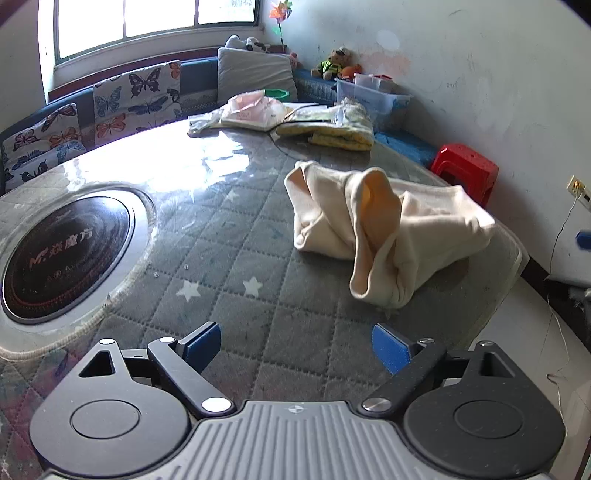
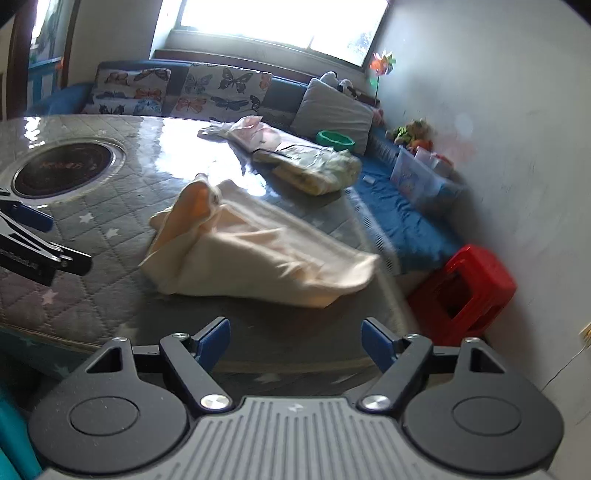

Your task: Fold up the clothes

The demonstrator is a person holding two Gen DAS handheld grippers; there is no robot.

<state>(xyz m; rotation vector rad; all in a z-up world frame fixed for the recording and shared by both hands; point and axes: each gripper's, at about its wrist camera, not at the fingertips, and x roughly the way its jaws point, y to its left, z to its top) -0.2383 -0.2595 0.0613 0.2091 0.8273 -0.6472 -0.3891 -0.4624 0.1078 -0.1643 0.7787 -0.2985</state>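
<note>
1. Sunlight from a wide window (image 1: pixel 155 18) glares off a round worktop (image 1: pixel 229 229) covered by a grey quilted, star-printed cloth under clear plastic.
2. Set into the worktop at the left of the left wrist view is a black circular cooktop (image 1: pixel 66 254) with printed lettering.
3. A cream garment (image 1: pixel 384 229) lies crumpled on the worktop near its right edge, bunched into loose folds with one opening turned up to show an orange-tinted inside; in the right wrist view it stretches (image 2: pixel 255 251) across the middle of the frame, slightly blurred.
4. The left tongs (image 1: pixel 295 347) are spread wide with nothing between the blue pads, hovering over the quilted cloth short of the garment and not touching it.
5. The right tongs (image 2: pixel 295 343) are likewise wide open and empty, held above the near edge of the worktop, apart from the garment.
6. The left tongs also show at the left edge of the right wrist view (image 2: pixel 33 236), beside the garment.
7. Farther back on the worktop sits a pile of folded clothes (image 1: pixel 325 125) in yellow and pale prints.
8. Behind it runs a blue bench with butterfly-print cushions (image 1: pixel 136 96), a grey pillow (image 1: pixel 255 74) and a plush toy (image 1: pixel 332 64).
9. A red plastic stool (image 2: pixel 461 291) stands on the floor by the white wall.
</note>
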